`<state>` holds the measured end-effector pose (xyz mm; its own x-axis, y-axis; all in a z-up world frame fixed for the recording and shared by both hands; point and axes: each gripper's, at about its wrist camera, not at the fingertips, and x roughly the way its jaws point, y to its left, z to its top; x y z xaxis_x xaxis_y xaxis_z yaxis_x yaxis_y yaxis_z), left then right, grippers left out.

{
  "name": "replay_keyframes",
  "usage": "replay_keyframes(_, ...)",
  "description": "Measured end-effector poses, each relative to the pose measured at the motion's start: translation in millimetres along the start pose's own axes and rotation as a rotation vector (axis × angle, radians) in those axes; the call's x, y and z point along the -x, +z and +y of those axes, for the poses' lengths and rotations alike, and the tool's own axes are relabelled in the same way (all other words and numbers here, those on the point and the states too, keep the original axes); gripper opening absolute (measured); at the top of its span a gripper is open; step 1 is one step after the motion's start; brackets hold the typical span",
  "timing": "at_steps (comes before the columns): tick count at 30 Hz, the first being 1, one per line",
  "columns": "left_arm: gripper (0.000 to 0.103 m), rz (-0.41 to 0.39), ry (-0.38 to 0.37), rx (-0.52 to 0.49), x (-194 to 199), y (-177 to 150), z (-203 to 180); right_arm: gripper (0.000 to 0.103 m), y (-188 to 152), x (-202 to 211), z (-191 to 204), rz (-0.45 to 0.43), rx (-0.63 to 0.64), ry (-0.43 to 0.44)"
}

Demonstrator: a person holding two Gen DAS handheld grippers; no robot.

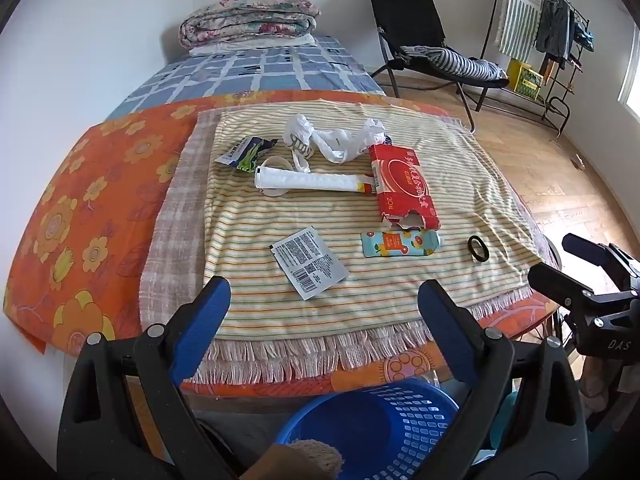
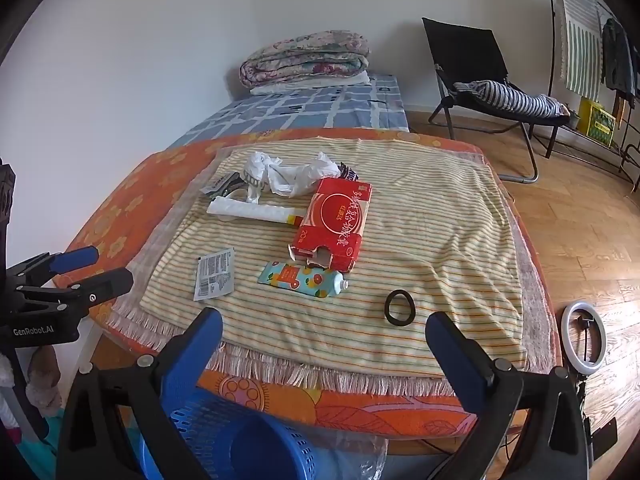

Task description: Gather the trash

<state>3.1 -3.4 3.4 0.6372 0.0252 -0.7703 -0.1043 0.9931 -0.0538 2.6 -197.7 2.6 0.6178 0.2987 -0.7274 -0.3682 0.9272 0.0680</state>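
Trash lies on a striped yellow cloth (image 1: 460, 184) over the bed end: a torn red carton (image 1: 402, 186) (image 2: 334, 224), a flattened teal tube (image 1: 400, 243) (image 2: 306, 279), a grey sachet with a barcode (image 1: 309, 262) (image 2: 215, 273), a white tube (image 1: 312, 181) (image 2: 256, 212), a crumpled white plastic bag (image 1: 336, 140) (image 2: 288, 174), a green-white wrapper (image 1: 246, 152) and a black ring (image 1: 478, 249) (image 2: 399, 307). A blue basket (image 1: 372, 428) (image 2: 240, 440) stands below the bed edge. My left gripper (image 1: 324, 298) and right gripper (image 2: 324, 328) are both open and empty, short of the cloth's fringe.
An orange flowered sheet (image 1: 80, 208) lies under the cloth. Folded quilts (image 1: 248, 18) sit at the far end of the bed. A black chair (image 1: 432, 48) and a clothes rack (image 1: 560, 32) stand at the right on the wood floor. A ring light (image 2: 585, 338) stands by the bed's right corner.
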Motion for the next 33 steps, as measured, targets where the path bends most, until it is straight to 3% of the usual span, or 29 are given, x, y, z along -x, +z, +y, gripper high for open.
replay_keyframes(33,0.097,0.0,-0.005,0.008,0.3,1.0,1.6,0.102,-1.9,-2.7,0.4,0.008,-0.006,0.009)
